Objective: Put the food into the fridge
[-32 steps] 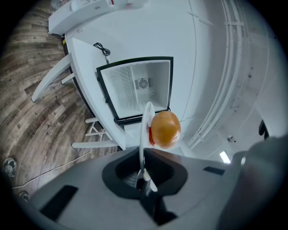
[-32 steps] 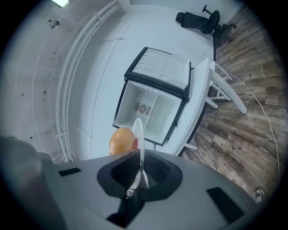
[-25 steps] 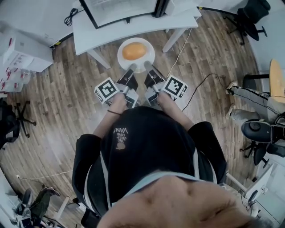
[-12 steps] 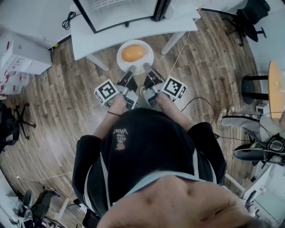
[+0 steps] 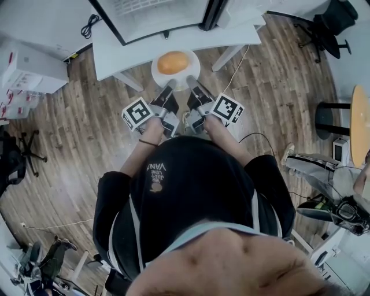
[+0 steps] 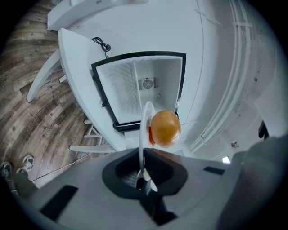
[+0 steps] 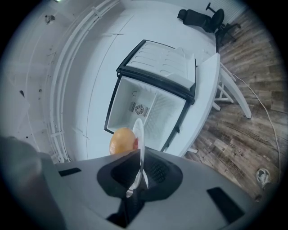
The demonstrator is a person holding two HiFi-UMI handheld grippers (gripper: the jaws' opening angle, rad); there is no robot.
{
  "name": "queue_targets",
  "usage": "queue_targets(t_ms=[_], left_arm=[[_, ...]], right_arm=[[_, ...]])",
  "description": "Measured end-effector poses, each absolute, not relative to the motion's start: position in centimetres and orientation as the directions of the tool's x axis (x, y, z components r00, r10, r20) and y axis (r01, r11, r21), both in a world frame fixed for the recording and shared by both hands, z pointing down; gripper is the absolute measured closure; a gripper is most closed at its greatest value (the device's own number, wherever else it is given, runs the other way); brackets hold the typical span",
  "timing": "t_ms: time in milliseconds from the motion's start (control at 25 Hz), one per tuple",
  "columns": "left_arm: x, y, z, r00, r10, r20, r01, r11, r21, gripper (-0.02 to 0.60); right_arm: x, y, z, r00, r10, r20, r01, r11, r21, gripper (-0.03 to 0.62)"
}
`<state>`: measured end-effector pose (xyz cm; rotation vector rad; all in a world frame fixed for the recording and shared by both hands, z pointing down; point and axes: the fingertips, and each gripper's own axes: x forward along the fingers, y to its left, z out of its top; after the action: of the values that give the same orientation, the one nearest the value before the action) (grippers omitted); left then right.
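Observation:
A white plate (image 5: 158, 74) carries a round orange piece of food (image 5: 173, 62). Both grippers hold it by its near rim over the wood floor. My left gripper (image 5: 169, 87) is shut on the left part of that rim and my right gripper (image 5: 191, 83) on the right part. In the left gripper view the plate (image 6: 144, 130) stands edge-on between the jaws of the left gripper (image 6: 143, 177), with the food (image 6: 165, 128) to its right. The right gripper view has the plate (image 7: 139, 134) edge-on in the right gripper (image 7: 135, 182) and the food (image 7: 121, 140) to its left. The small fridge (image 5: 156, 14) stands open on the white table (image 5: 173, 39) just ahead, its inside (image 6: 144, 90) bare.
The fridge door (image 7: 166, 67) is swung open. White boxes (image 5: 32, 72) stand at the left. Office chairs (image 5: 326, 26) are at the far right, and a person's leg (image 5: 312, 167) is at the right. A cable (image 5: 260, 136) lies on the floor.
The plate and both grippers have edged slightly towards the fridge. The person's leg at the right has shifted down the frame.

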<state>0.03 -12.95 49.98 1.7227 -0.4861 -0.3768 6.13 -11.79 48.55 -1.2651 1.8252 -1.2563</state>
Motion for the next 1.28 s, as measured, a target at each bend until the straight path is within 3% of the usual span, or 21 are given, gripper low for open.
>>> queue_targets(t_ms=[1280], left_arm=[[-2.9, -14.0, 49.3, 0.729, -0.683, 0.030, -0.141, -0.108, 0.984, 0.549]], right_arm=[[3.3, -14.2, 48.1, -0.568, -0.820, 0.067, -0.335, 0.156, -0.929, 0.572]])
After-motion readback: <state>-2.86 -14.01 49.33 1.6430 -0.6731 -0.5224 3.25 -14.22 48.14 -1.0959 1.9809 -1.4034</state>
